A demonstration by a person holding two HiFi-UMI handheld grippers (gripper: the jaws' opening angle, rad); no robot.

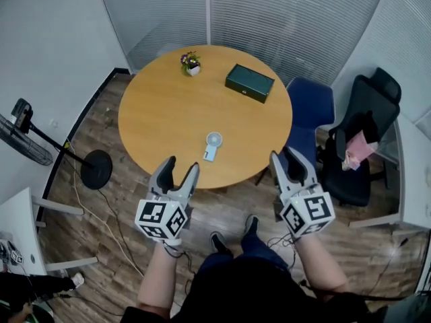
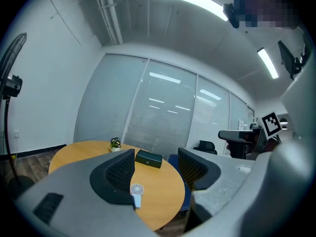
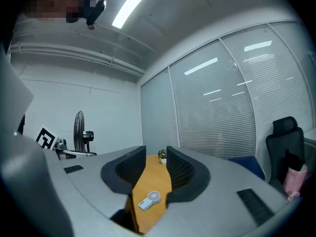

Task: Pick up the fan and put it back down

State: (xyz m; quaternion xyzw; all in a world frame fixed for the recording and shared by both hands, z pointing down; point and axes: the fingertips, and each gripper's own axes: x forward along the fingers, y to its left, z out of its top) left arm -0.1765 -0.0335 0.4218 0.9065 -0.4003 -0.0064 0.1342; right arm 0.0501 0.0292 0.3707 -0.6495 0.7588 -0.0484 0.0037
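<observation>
A small white and pale-blue handheld fan [image 1: 213, 145] lies flat on the round wooden table [image 1: 161, 113], near its front edge. My left gripper [image 1: 180, 169] hovers short of that edge, to the fan's lower left, open with nothing between its fingers. My right gripper [image 1: 287, 159] is off the table's front right rim, also open and empty. In the left gripper view the fan [image 2: 136, 193] shows just beside the left finger, ahead of the gripper [image 2: 155, 168]. In the right gripper view the fan [image 3: 150, 199] lies in the gap of the gripper [image 3: 156, 163], farther out on the table.
A dark green box [image 1: 250, 83] and a small potted plant [image 1: 191, 63] stand at the table's far side. A blue chair [image 1: 311, 106] and a black chair [image 1: 363, 133] crowd the right. A floor-standing fan [image 1: 27, 140] with a round base [image 1: 96, 169] is at the left.
</observation>
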